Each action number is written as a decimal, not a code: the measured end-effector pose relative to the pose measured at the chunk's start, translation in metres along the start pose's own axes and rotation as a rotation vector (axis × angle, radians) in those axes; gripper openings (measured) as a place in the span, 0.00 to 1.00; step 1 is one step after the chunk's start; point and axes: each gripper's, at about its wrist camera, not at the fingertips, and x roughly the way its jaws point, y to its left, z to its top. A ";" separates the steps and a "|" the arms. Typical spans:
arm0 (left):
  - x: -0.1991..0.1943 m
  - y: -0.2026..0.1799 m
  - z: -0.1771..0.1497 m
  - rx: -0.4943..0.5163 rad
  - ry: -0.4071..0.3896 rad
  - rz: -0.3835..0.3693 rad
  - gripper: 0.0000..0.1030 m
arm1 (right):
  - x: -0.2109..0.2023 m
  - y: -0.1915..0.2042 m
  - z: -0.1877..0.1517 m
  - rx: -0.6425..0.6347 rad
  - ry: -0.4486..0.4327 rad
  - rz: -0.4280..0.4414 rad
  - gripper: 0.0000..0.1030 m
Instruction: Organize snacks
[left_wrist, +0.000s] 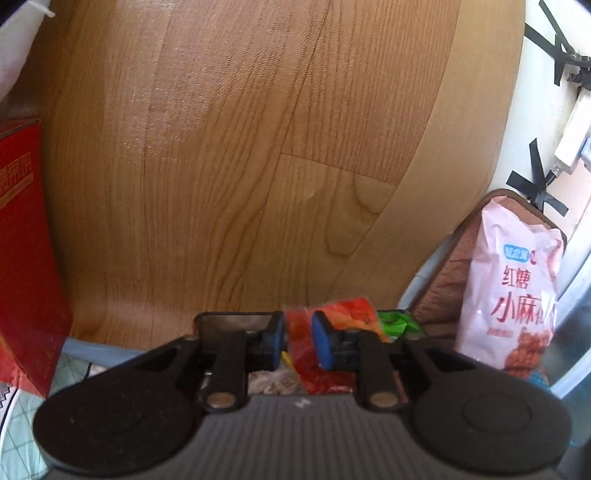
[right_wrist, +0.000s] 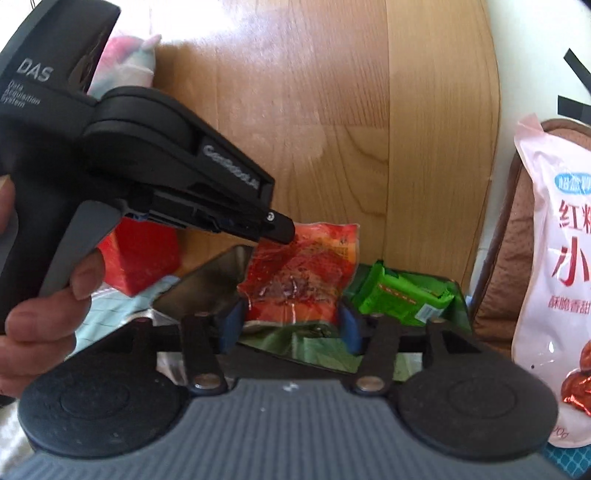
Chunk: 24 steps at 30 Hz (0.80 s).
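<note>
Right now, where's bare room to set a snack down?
The wood-grain surface is bare between the red box and the pink bag. Crowded lower down: the red packet and green packets at the dark tin.

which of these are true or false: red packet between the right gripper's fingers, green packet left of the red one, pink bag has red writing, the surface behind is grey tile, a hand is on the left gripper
1. The red packet shows between the fingers of the right gripper. True.
2. The green packet lies left of the red packet in the right wrist view. False: it lies to its right.
3. The pink bag has red writing. True.
4. The surface behind the snacks is grey tile. False: it is a wood-grain surface.
5. A hand grips the handle of the left gripper. True.
</note>
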 end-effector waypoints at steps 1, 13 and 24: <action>-0.003 -0.002 -0.002 0.006 -0.009 0.012 0.18 | -0.004 0.001 -0.002 -0.004 -0.011 -0.010 0.64; -0.082 -0.037 -0.049 0.076 -0.047 0.103 0.27 | -0.094 -0.004 -0.043 0.153 -0.084 -0.053 0.65; -0.143 -0.060 -0.150 0.115 -0.005 0.191 0.53 | -0.182 0.003 -0.118 0.379 -0.032 -0.105 0.65</action>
